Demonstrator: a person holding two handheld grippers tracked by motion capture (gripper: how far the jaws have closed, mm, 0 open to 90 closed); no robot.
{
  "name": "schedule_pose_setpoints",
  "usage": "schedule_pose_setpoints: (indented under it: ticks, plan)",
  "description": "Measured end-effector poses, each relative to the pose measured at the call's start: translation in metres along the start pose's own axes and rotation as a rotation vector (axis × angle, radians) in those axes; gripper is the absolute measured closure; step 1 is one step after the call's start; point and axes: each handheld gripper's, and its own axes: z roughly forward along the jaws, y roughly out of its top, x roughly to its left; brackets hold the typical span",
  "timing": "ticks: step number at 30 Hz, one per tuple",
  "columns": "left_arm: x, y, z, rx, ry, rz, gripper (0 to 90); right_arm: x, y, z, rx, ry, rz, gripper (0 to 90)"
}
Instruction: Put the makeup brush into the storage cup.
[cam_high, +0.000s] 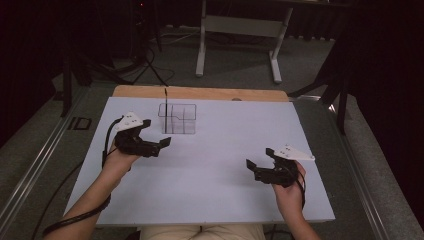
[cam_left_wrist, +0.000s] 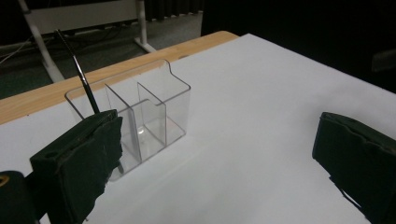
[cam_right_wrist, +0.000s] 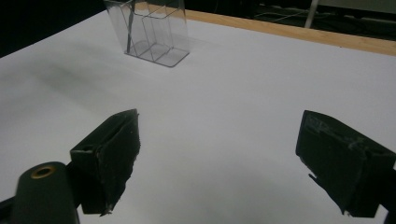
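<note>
Left tongs (cam_left_wrist: 215, 158) agape, brush (cam_left_wrist: 79, 74) in organizer (cam_left_wrist: 140, 112)

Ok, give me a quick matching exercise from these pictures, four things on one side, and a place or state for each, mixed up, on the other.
Things:
1. clear organizer
2. thin black brush
3. left claw
4. right claw

Places or states:
A. open, right half of the white board
B. stands tilted in an end compartment
C. open, just beside the organizer
D. far part of the board, left of middle

Pairs: 1-D, 2-B, 3-C, 4-A
</note>
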Motion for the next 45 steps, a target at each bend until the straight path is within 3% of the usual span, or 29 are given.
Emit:
schedule_pose_setpoints:
  ticks: [9,17,19,24,30,35,45]
  plan:
    - [-0.006,-0.017,-0.009,0.009,-0.038,-0.015,2.5,0.001,0.001,-0.001,-0.006,0.001,-0.002,13.7]
    - [-0.009,-0.036,-0.017,0.032,-0.036,-0.022,2.5,0.001,0.002,0.000,-0.002,0.001,-0.005,13.7]
    - [-0.010,-0.041,-0.019,0.032,-0.017,-0.012,2.5,0.002,0.002,0.000,-0.002,0.001,-0.006,13.7]
    - [-0.011,-0.050,-0.020,0.060,-0.027,-0.019,2.5,0.003,0.002,0.000,-0.003,0.002,-0.011,13.7]
    - [-0.013,-0.062,-0.023,0.043,-0.025,-0.031,2.5,0.002,0.002,-0.001,-0.007,0.008,-0.001,13.7]
    - [-0.014,-0.070,-0.023,0.073,-0.028,-0.024,2.5,0.002,0.002,-0.001,-0.007,0.006,-0.006,13.8]
    - [-0.014,-0.085,-0.032,0.081,-0.018,-0.033,2.5,0.002,0.002,-0.001,-0.006,0.004,-0.003,13.7]
